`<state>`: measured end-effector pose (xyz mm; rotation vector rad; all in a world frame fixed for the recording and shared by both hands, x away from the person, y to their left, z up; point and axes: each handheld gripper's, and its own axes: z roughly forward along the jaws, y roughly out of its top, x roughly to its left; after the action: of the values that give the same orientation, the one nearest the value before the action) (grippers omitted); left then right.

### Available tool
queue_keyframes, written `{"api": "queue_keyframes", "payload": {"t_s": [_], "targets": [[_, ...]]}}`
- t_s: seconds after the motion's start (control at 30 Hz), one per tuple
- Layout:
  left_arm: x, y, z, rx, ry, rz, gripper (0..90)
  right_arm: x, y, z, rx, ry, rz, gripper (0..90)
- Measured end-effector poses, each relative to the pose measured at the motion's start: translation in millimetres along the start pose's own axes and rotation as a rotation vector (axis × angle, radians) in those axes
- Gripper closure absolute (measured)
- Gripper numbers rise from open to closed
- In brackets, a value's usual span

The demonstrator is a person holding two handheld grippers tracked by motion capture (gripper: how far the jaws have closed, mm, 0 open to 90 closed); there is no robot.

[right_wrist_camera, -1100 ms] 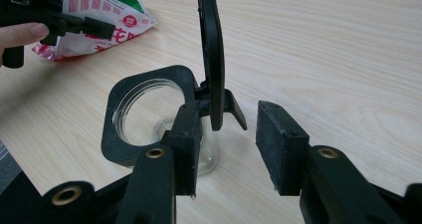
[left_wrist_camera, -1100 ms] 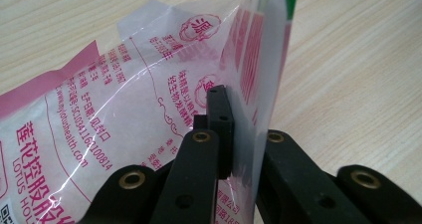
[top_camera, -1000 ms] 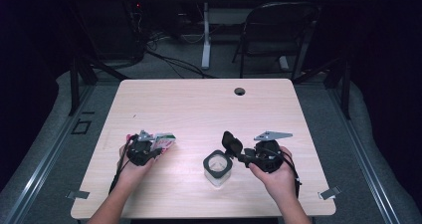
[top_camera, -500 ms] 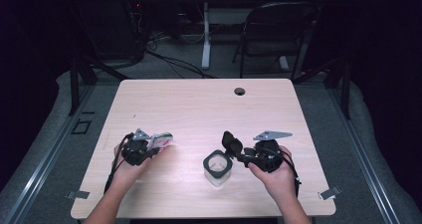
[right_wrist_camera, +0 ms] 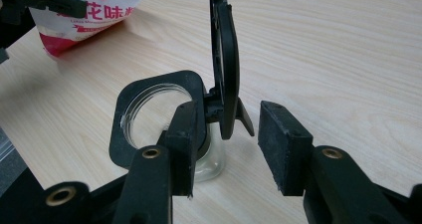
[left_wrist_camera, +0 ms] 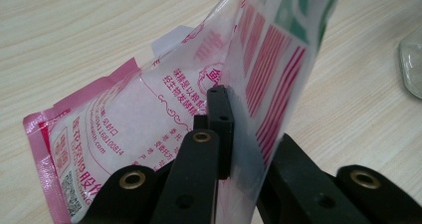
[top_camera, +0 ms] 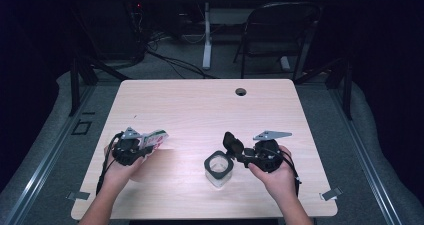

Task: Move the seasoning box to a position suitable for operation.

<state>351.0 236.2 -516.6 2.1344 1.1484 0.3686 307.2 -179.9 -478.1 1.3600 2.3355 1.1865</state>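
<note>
Counter (top_camera: pixel 200 110): pale wood-grain top with a small dark round hole (top_camera: pixel 241 91) near its far edge; the person's forearms come in over the near edge.

Chair (top_camera: pixel 272 30): dark folding chair on the floor beyond the counter's far edge, well apart from the work.

Left hand-held gripper (top_camera: pixel 145 144): at the near left of the counter, its jaws pressed together on the packet — in the left gripper view the film is pinched between the two black pads (left_wrist_camera: pixel 220 129).

Right hand-held gripper (top_camera: pixel 239 154): at the near right, just beside the jar. Its jaws have just been opening and now stand spread; the raised lid sits in the gap between them, one jaw close against the hinge side, the other clear of it.

Packet (top_camera: pixel 154 139): white pouch with pink and red print and a green patch, held up off the counter at a tilt, well to the left of the jar.

Jar (top_camera: pixel 218 170): clear glass with a black squarish collar, upright on the counter near the front edge — mouth open.

Lid (right_wrist_camera: pixel 224 59): black flip lid, standing upright on its hinge at the jar's rim.
</note>
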Motion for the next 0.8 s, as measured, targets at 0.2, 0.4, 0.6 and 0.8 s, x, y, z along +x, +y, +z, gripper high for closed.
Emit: {"api": "queue_keyframes", "payload": {"t_s": [0.2,0.4,0.6,0.8], "targets": [[3.5,1.4,-9.0,-0.003,0.002,-0.009,90.0,-1.5,0.2,-2.1,-0.001,0.004,0.002,57.8],[5.4,3.0,-15.0,0.019,0.01,0.004,90.0,-0.4,-0.5,-1.3,0.033,0.011,-0.005,57.5],[4.7,7.7,-14.8,0.054,0.016,0.016,90.0,-0.1,-0.9,-0.6,0.043,0.016,-0.005,57.5],[6.2,14.4,-20.1,0.092,0.028,0.042,90.0,0.7,0.0,-1.2,0.052,0.021,-0.012,58.1]]}}
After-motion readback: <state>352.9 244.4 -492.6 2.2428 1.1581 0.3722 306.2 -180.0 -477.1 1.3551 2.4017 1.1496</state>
